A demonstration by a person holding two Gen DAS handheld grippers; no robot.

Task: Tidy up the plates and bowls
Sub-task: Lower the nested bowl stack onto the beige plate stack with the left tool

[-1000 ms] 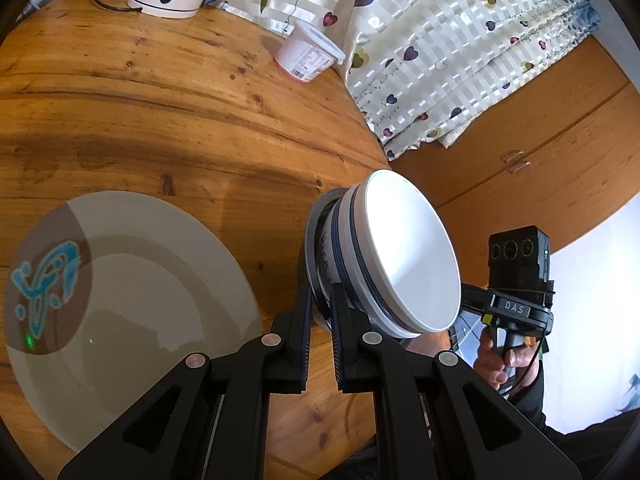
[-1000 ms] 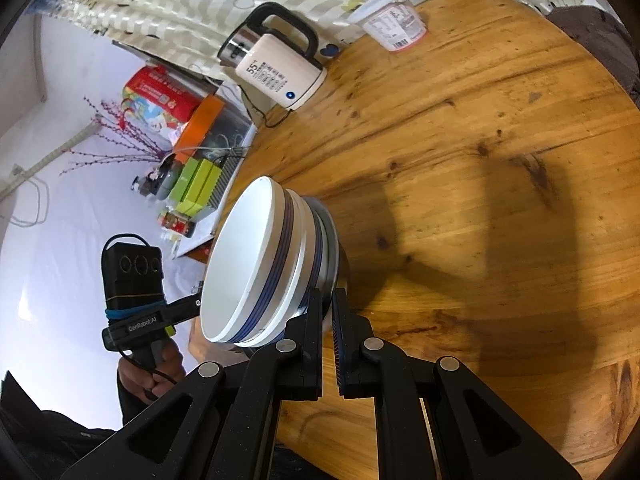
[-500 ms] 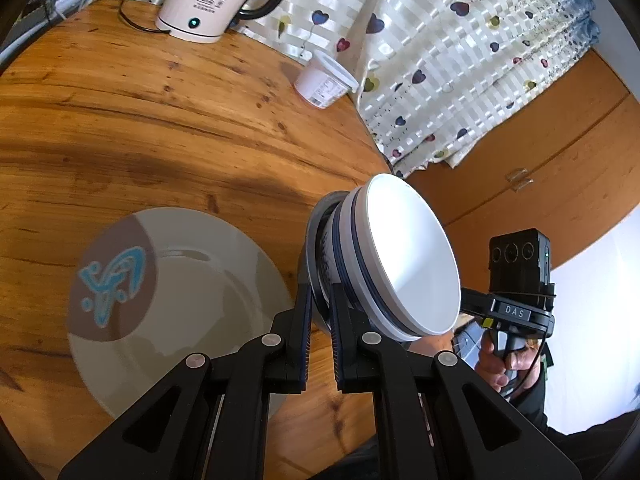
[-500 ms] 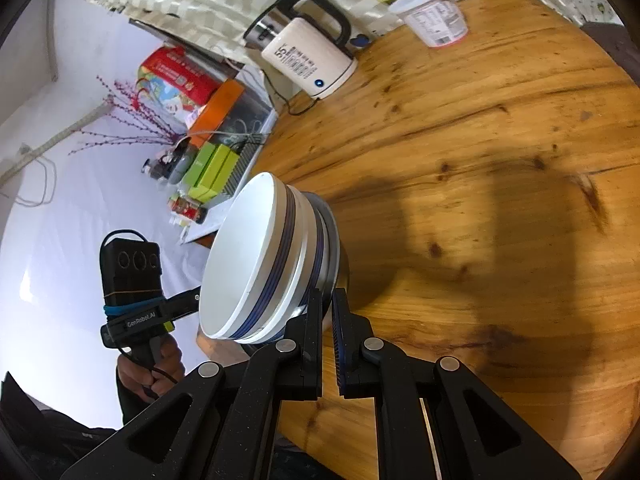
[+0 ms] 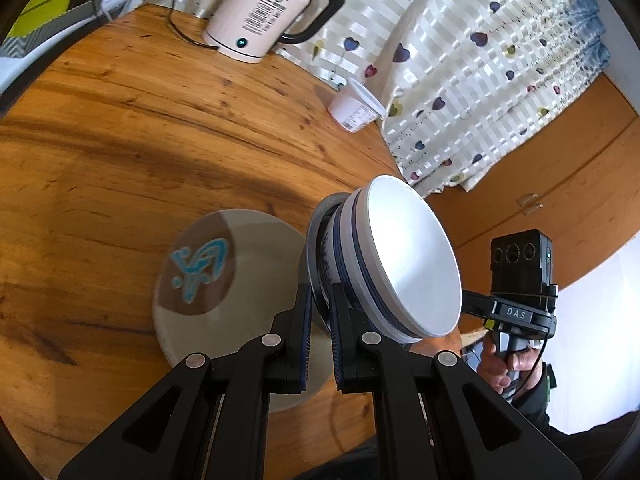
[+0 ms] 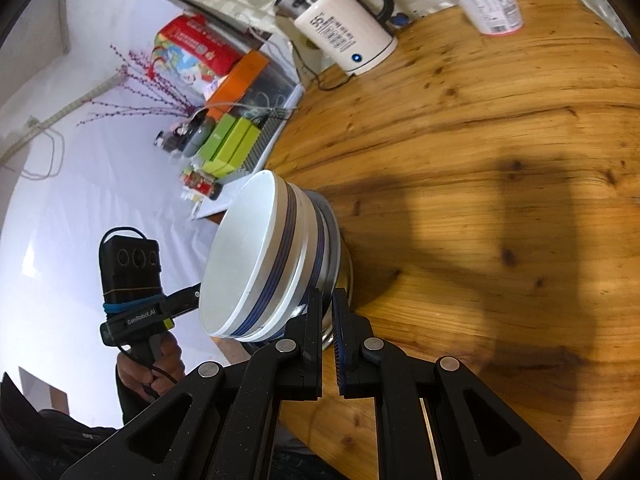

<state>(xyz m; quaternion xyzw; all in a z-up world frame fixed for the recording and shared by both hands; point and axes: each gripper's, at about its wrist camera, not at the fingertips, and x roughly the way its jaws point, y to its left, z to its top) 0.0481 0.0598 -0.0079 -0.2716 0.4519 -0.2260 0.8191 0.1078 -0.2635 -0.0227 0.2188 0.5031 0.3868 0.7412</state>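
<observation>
- Our left fingers (image 5: 320,300) are clamped on the rim of the stack of bowls (image 5: 400,264), and our right fingers (image 6: 326,316) pinch the opposite rim of the same stack (image 6: 264,260); both pairs are closed down to a narrow slit with only the thin metal edge between them.
- What the pads actually hold looks like the outermost, steel-coloured bowl; the white bowls with blue bands are only nested inside it, so we judge they could slide out if the stack tips further.
- The stack is carried in the air, tilted on its side with the mouth facing away from the counter (image 6: 500,200), above its near edge.
- We expect it to be stiff, rather heavy for a rim pinch, smooth and slippery on glazed and metal faces, and breakable if dropped.
- The two opposed rim holds seem the right place; turning the mouth upward before setting down would be safer.
- On the counter just beyond lies the flat plate (image 5: 256,232) with a blue figure, a likely resting spot.
- Farther off stand a kettle (image 5: 260,16) and a yoghurt tub (image 5: 356,110).
</observation>
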